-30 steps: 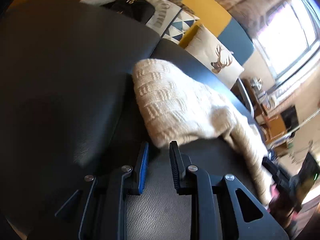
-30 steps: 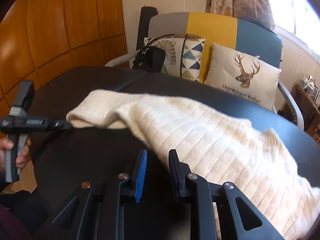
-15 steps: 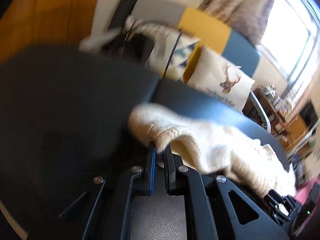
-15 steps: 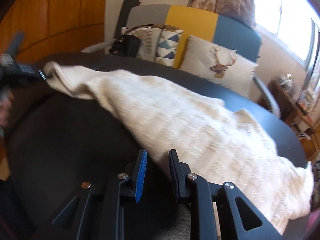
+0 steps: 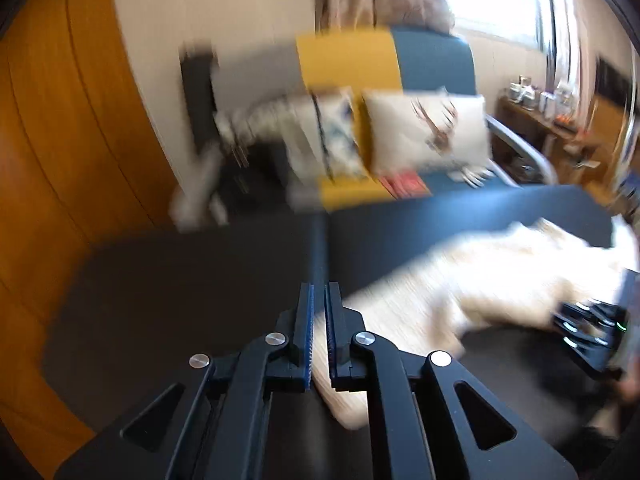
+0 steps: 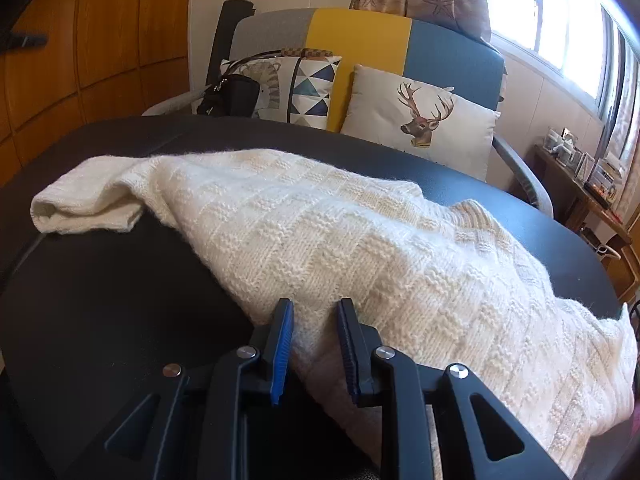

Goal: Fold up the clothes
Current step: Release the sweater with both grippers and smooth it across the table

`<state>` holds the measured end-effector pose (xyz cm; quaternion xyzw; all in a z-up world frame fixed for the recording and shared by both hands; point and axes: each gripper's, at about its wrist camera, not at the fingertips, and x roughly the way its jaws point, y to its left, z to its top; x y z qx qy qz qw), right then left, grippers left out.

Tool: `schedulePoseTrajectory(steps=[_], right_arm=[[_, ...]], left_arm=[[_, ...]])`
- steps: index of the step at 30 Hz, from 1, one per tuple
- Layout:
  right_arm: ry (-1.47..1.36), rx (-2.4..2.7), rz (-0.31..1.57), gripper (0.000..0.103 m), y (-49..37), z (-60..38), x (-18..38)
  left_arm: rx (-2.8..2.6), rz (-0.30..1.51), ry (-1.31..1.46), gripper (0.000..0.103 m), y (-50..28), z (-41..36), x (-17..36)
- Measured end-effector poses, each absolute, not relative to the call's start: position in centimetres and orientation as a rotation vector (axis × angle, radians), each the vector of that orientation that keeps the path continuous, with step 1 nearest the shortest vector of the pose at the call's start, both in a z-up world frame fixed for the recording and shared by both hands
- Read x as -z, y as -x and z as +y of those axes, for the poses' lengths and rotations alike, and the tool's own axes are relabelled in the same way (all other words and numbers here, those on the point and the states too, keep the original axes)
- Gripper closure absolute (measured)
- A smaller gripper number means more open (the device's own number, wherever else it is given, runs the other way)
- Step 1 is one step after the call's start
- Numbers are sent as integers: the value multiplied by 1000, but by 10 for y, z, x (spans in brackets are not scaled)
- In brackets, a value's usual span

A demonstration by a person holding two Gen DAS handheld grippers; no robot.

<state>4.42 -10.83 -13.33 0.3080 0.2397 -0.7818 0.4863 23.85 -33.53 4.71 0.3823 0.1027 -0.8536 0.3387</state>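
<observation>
A cream knitted sweater point(image 6: 360, 240) lies across the black table point(image 6: 100, 300). My right gripper point(image 6: 314, 304) is shut on a fold of its near edge, and the knit fills the gap between the pads. One sleeve end point(image 6: 80, 204) rests on the table at the far left, with no gripper on it in the right wrist view. The left wrist view is blurred. There my left gripper point(image 5: 318, 286) is raised above the table point(image 5: 180, 300), its jaws nearly together with cream fabric between them. The sweater point(image 5: 500, 276) trails right to the right gripper point(image 5: 588, 328).
Behind the table stands a grey, yellow and blue sofa point(image 6: 360, 36) with a deer cushion point(image 6: 420, 120), a triangle-patterned cushion point(image 6: 312, 88) and a black bag point(image 6: 232, 92). Wooden panelling lines the left wall. A cluttered side table point(image 6: 580, 176) stands at the right under the window.
The left gripper shut on the sleeve end, then rose and rolled, its view swinging up toward the sofa. In the right wrist view the lifted sleeve end now lies on the table.
</observation>
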Motion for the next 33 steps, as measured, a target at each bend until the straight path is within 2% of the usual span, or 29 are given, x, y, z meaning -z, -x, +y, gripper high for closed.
schedulePoseTrajectory(steps=[3,5,12,17,18,19,20,24,28,33], right_arm=[[-759,1892,567,80,-44,-107,134],[-763,1885,568,80,-44,-107,135],[-770,1869,603,78,-47,-112,138],[-771,1865,614,78,-48,-112,139],[-772,1864,619,77,-48,-112,140],[-772,1863,623,77,-49,-113,140],[-773,1862,628,76,-49,-114,141],[-771,1857,653,73,-52,-116,143],[-767,1853,680,70,-55,-118,145],[-748,1866,721,69,-60,-121,146]], left_arm=[[2199,477,-1042,93,-275,-324,13],[2146,523,-1062,93,-298,-309,49],[2208,725,-972,88,-304,-310,102],[2213,744,-937,88,-296,-325,109],[2220,762,-935,85,-295,-328,110],[2213,794,-940,72,-297,-330,112],[2198,797,-945,65,-297,-332,113],[2151,715,-927,57,-297,-335,112],[2133,605,-985,56,-271,-329,119],[2103,616,-904,57,-258,-330,123]])
